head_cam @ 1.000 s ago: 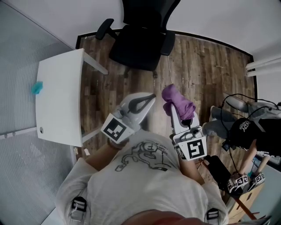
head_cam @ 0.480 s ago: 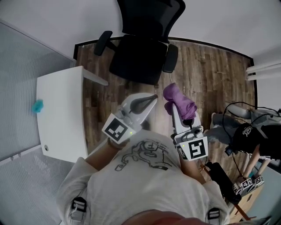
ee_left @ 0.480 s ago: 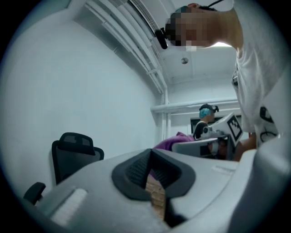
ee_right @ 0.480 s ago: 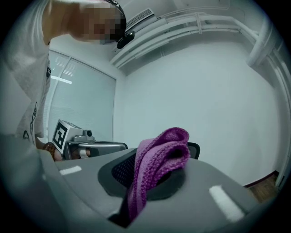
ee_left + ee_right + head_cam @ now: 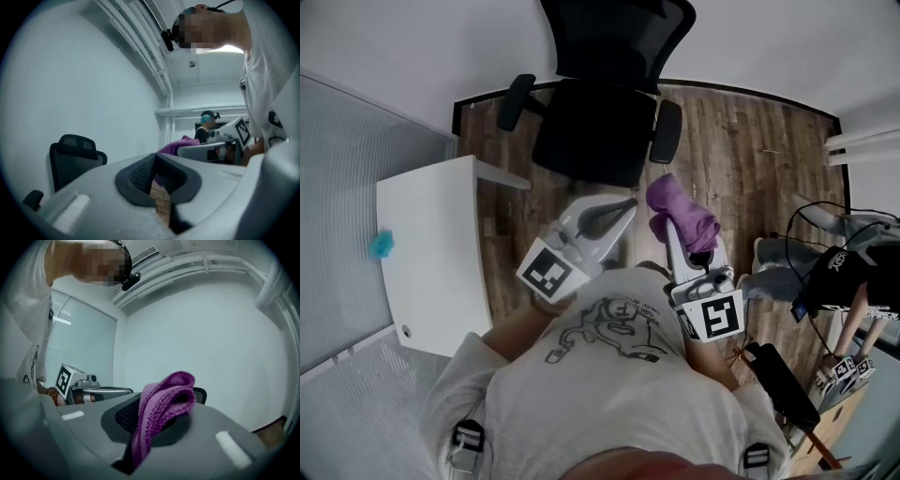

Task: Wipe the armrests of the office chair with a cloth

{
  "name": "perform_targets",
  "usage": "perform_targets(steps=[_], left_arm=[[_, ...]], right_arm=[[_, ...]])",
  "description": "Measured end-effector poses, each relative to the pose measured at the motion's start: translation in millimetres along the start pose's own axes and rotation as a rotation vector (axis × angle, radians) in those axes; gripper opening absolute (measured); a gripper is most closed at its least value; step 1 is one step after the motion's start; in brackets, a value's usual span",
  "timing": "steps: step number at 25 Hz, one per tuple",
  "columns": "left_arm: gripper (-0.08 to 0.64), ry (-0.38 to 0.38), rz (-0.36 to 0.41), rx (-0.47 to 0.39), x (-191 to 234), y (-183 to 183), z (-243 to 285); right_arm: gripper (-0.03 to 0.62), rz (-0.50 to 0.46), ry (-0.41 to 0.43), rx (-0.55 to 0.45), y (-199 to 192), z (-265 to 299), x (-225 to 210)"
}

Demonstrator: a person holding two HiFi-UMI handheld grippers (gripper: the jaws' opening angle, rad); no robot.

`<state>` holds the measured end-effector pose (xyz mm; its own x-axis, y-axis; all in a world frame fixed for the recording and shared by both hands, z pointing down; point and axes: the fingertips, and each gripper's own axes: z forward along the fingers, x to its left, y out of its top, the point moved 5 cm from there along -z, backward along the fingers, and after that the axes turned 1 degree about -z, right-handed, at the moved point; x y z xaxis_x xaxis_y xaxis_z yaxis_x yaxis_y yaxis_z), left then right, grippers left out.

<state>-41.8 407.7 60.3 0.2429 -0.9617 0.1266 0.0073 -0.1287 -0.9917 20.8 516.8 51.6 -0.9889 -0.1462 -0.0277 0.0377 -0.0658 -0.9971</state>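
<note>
Your R gripper (image 5: 673, 227) pinches the fuzzy purple cloth (image 5: 681, 212). Your L gripper (image 5: 620, 214) is closed, empty. Lay cloth flat on the black office chair's (image 5: 591, 131) padded armrest (image 5: 666, 131), then rub end to end.

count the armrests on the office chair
2. One armrest at the office chair's picture-left side, toward the white table; the other armrest at its picture-right side, just beyond the purple cloth.

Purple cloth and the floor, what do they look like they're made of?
The purple cloth looks like soft knitted or microfibre fabric, matte: ribbed looped texture, limp folds. The floor looks like wood or wood-look laminate, low sheen: brown grained planks with seams; which, I cannot tell.
</note>
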Motion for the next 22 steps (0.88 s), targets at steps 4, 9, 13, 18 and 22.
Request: perform_targets(steps=[4,9,13,18,22], left_arm=[[0.002,-0.004,0.003,-0.006,4,-3,1],[0.002,-0.008,-0.002,0.003,3,-6,2],[0.002,-0.011,-0.016,0.006,4,-8,6],[0.002,-0.017,-0.017,0.019,8,-14,18],[0.002,-0.017,-0.016,0.018,13,-15,32]], right_arm=[[0.028,0.006,-0.011,0.004,-4,1,0],[0.028,0.005,-0.025,0.017,-7,-1,-2],[0.028,0.001,-0.03,0.02,-7,0,-6],[0.028,0.002,-0.031,0.022,-11,3,-19],[0.028,0.005,-0.034,0.025,-14,7,-35]])
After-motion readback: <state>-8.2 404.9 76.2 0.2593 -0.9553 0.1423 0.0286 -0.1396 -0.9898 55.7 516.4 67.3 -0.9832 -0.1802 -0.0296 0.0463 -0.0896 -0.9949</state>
